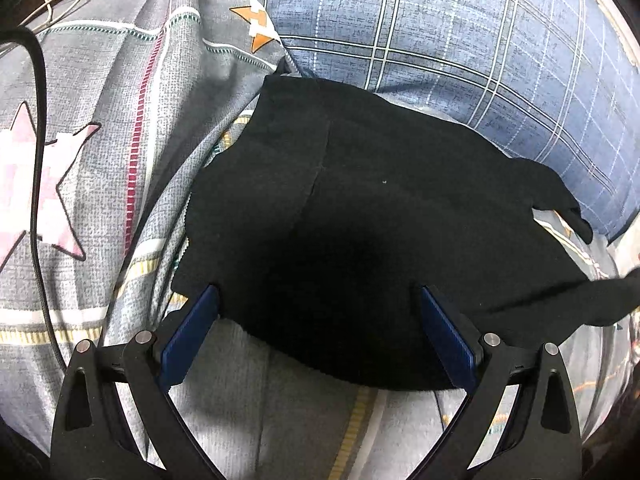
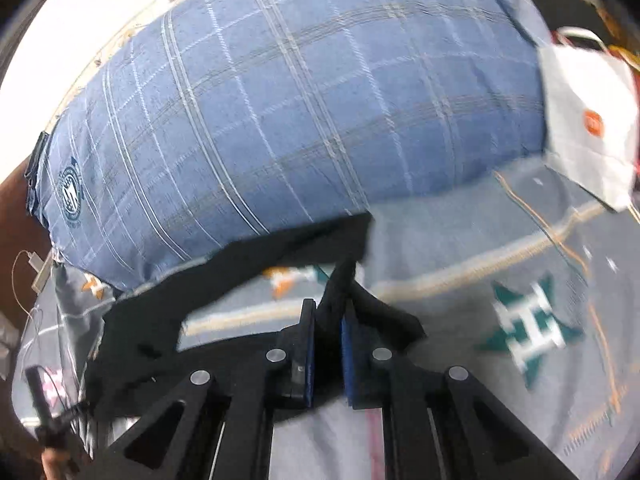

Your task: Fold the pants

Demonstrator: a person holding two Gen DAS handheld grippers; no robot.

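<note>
1. Round dark-blue emblem [image 2: 71, 196] printed on the blue plaid pillow [image 2: 280, 100], at its left end in the right wrist view; ring of lettering too small and blurred to read.
2. Round orange logo [image 2: 593, 121] on the white paper bag [image 2: 588, 128] at the right edge; blurred, mark inside not legible.
3. Green-and-white star motif [image 2: 530, 330] on the grey bedsheet [image 2: 460, 240], with a blocky shape like a letter H at its centre; pattern only, no wording.
4. No readable text, number or brand elsewhere.
</note>
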